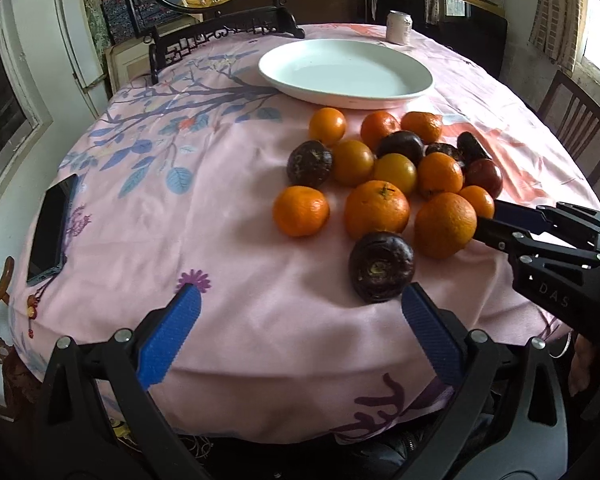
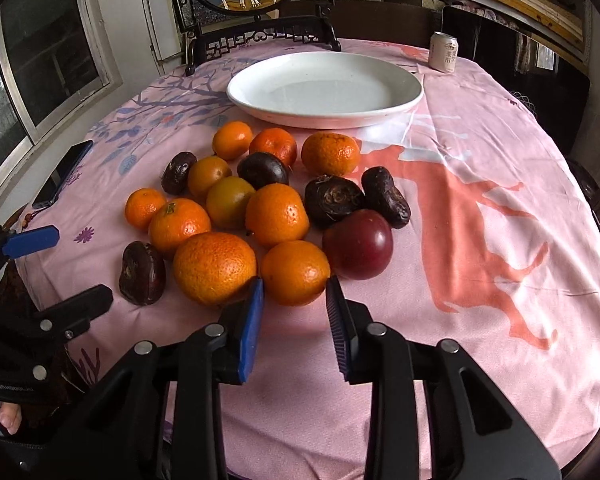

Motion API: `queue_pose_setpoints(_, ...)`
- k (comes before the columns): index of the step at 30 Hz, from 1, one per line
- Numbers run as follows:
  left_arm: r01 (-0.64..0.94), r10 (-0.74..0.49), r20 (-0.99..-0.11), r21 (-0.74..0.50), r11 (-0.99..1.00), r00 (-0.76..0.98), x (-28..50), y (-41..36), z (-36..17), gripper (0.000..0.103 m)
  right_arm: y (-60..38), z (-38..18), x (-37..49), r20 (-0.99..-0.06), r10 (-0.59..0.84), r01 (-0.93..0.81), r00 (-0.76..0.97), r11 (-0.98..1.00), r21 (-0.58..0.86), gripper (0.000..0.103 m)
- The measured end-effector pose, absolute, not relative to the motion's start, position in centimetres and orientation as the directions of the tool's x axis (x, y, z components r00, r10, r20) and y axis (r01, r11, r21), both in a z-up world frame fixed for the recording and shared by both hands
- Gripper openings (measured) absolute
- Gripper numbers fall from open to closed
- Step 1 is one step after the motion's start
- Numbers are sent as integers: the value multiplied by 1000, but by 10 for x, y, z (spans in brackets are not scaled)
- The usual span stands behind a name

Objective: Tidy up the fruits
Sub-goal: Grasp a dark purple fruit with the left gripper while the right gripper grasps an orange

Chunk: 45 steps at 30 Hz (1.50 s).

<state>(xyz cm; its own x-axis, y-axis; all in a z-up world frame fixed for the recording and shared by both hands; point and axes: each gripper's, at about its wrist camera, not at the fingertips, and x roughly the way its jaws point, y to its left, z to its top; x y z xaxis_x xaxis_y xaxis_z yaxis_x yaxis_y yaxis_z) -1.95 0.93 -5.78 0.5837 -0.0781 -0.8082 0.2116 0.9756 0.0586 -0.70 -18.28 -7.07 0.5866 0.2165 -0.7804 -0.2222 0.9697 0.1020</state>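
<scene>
Our right gripper [image 2: 295,286] has clamped its blue pads onto the nearest tangerine [image 2: 295,272] of the fruit pile. Our left gripper [image 1: 300,300] stands wide open, a dark passion fruit [image 1: 381,266] just ahead of its right finger. The white plate [image 2: 324,116] lies beyond.
</scene>
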Motion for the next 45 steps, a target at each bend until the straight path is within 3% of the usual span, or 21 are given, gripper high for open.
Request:
queue_pose_setpoints(16, 208, -102, -833, 16, 978, 544, -1, -19, -81, 100, -183, -74, 20, -753, 216, -242, 621, 967, 78, 33)
queue_pose_setpoints(17, 206, -103, -829, 15, 978, 550, 0, -18, -80, 98, -185, -71, 14, -751, 229, -245, 620, 965, 92, 33)
queue_pose_setpoints(19, 211, -116, -828, 3, 977, 549, 2, -19, -80, 76, -192, -62, -2, -742, 238, -251, 627, 963, 98, 32)
queue_pose_setpoints(20, 209, -112, -831, 5, 978, 544, 4, -19, -81, 71, -196, -58, -11, -738, 237, -249, 632, 964, 96, 30)
queue_pose_setpoints(21, 209, -112, -827, 7, 978, 551, 5, -19, -81, 71, -201, -54, -19, -736, 236, -248, 634, 964, 96, 24)
queue_pose_setpoints(22, 210, -113, -827, 6, 978, 551, 6, -19, -82, 71, -205, -52, -26, -740, 233, -245, 631, 965, 95, 12)
queue_pose_setpoints(23, 210, -113, -825, 7, 978, 554, 6, -20, -81, 70, -210, -51, -32, -744, 236, -241, 625, 965, 104, 12)
queue_pose_setpoints(25, 221, -123, -819, 4, 975, 560, 5, -22, -81, 57, -218, -53, -38, -758, 230, -228, 611, 967, 110, 13)
queue_pose_setpoints(27, 231, -132, -815, 3, 973, 564, 5, -25, -81, 51, -223, -53, -41, -754, 222, -213, 618, 971, 111, 13)
queue_pose_setpoints(28, 234, -134, -815, 3, 972, 564, 6, -26, -81, 49, -225, -54, -40, -750, 223, -208, 622, 971, 117, 13)
queue_pose_setpoints(29, 236, -136, -813, 2, 972, 566, 6, -26, -81, 49, -226, -55, -39, -749, 221, -204, 625, 972, 117, 23)
queue_pose_setpoints(30, 238, -138, -811, 1, 971, 568, 5, -26, -82, 49, -227, -55, -37, -747, 218, -199, 627, 973, 117, 33)
queue_pose_setpoints(31, 239, -143, -808, -2, 971, 571, 5, -26, -82, 49, -228, -57, -34, -747, 218, -193, 628, 974, 121, 52)
queue_pose_setpoints(35, 242, -163, -799, -23, 970, 579, 2, -21, -82, 44, -226, -65, -21, -753, 303, -217, 584, 952, 215, 56)
queue_pose_setpoints(36, 241, -166, -798, -27, 970, 580, 1, -19, -82, 40, -223, -66, -19, -756, 321, -227, 570, 946, 231, 56)
queue_pose_setpoints(40, 254, -204, -790, -63, 965, 578, -2, -13, -81, 39, -203, -71, -16, -771, 340, -267, 539, 937, 227, 55)
queue_pose_setpoints(42, 261, -212, -787, -67, 963, 580, -3, -12, -80, 39, -194, -76, -14, -779, 367, -286, 508, 925, 250, 33)
queue_pose_setpoints(45, 263, -223, -784, -80, 962, 579, -5, -8, -77, 39, -187, -73, -18, -777, 326, -280, 538, 939, 200, 34)
